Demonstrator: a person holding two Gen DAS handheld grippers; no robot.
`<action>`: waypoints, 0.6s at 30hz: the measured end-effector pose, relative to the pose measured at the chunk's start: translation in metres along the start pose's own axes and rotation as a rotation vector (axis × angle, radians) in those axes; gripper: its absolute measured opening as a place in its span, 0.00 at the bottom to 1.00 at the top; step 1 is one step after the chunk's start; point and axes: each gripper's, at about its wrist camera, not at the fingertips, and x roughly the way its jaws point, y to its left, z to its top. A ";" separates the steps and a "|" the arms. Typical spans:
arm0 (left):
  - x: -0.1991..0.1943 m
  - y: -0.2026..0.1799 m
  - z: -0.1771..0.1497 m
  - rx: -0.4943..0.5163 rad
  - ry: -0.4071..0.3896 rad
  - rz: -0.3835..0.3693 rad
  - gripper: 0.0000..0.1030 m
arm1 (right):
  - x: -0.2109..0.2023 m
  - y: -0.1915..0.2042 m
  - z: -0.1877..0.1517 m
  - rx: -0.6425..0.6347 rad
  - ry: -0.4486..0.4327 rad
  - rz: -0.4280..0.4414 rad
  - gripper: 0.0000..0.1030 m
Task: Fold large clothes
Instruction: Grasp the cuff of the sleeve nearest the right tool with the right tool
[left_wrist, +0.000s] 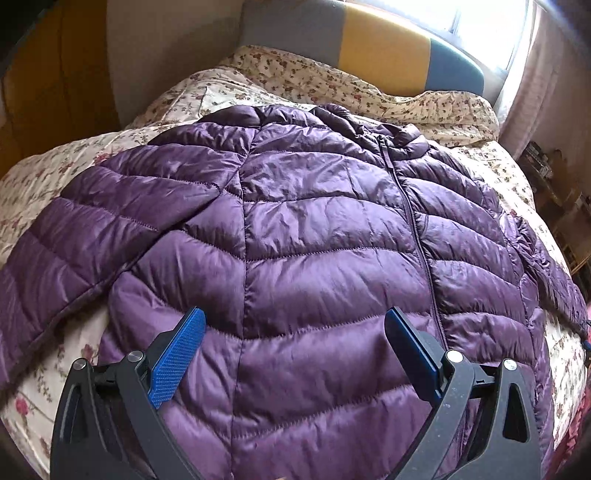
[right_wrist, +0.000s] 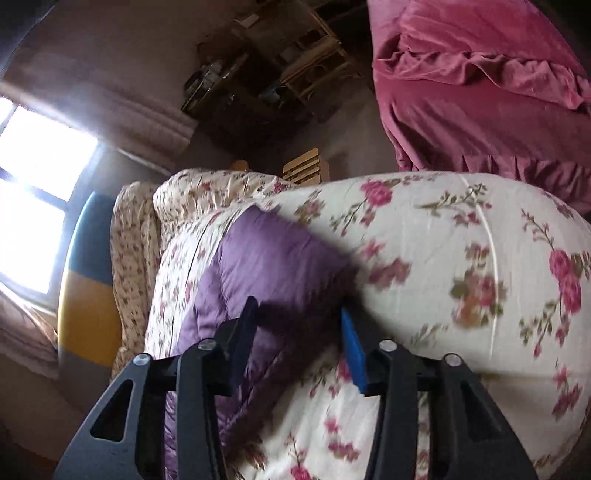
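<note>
A purple quilted puffer jacket (left_wrist: 314, 221) lies spread flat, front up and zipped, on a floral bedspread (left_wrist: 48, 177). One sleeve (left_wrist: 74, 251) reaches out to the left and the other runs down the right side. My left gripper (left_wrist: 295, 314) hovers open over the lower front of the jacket with nothing between its fingers. In the right wrist view, blurred, my right gripper (right_wrist: 299, 319) stands part-way open over the end of a purple sleeve (right_wrist: 273, 254). The shadowed cuff lies between its fingers, and I see no pad pressing on it.
A grey, yellow and blue headboard (left_wrist: 384, 51) and a bright window (left_wrist: 480, 22) stand beyond the bed. A rumpled floral quilt (left_wrist: 424, 103) lies by the headboard. Pink fabric (right_wrist: 480, 92) hangs past the bed's edge, near cluttered shelves (right_wrist: 277, 74) and a wooden crate (right_wrist: 304, 168).
</note>
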 end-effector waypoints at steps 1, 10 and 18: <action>0.001 0.001 0.001 -0.002 0.002 0.000 0.94 | 0.002 -0.002 0.004 0.012 -0.001 0.006 0.37; 0.004 0.005 0.005 -0.005 0.007 0.012 0.94 | 0.007 -0.002 0.015 0.031 -0.010 0.008 0.23; 0.014 0.018 0.012 -0.010 0.015 0.063 0.94 | 0.004 0.023 0.004 -0.095 -0.014 0.025 0.08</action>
